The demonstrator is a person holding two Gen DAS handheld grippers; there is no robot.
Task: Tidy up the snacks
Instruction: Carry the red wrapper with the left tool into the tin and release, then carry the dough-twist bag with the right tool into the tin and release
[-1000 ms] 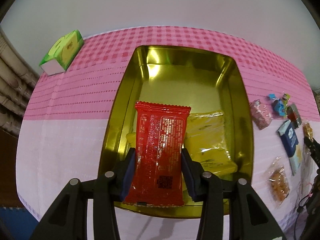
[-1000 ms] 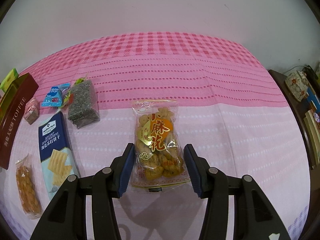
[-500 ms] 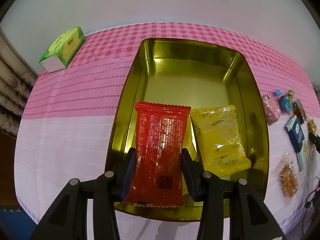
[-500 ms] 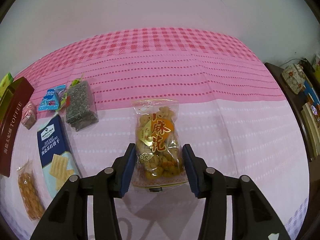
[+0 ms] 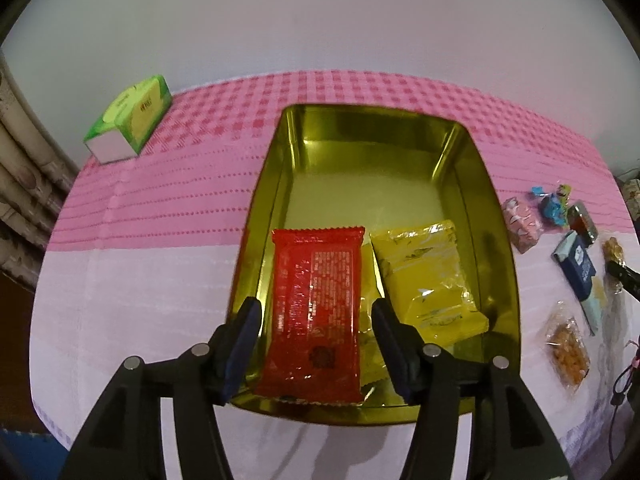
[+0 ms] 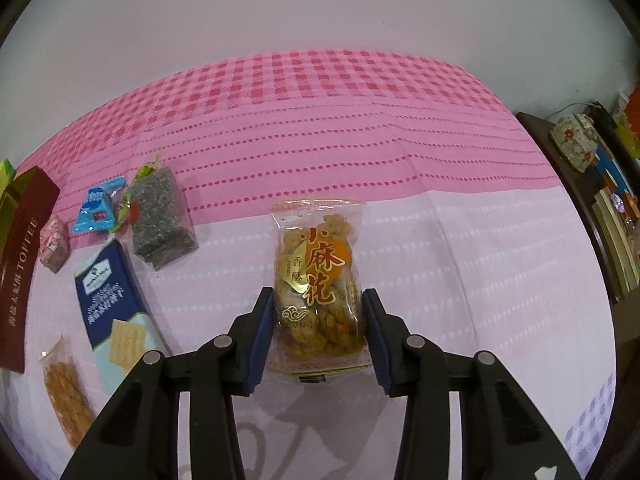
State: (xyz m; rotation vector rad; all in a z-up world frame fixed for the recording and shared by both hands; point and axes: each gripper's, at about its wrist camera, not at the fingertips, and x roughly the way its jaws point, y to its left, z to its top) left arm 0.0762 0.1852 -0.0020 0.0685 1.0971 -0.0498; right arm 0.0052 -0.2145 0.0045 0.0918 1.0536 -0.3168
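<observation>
In the left wrist view my left gripper is open, with gaps between its pads and a red snack packet. The packet lies in the near left of a gold tin, over the tin's near rim, beside a yellow packet. In the right wrist view my right gripper is shut on a clear bag of fried dough twists, held above the pink-and-white tablecloth.
A green tissue box stands at the back left. Several loose snacks lie right of the tin: a blue cracker pack, a dark seaweed pack, a blue candy, a pink candy, an orange snack bag. A dark shelf stands at the right.
My left gripper has opened and let go of the red packet, which now rests in the tin. My right gripper has lifted the dough twist bag a little.
</observation>
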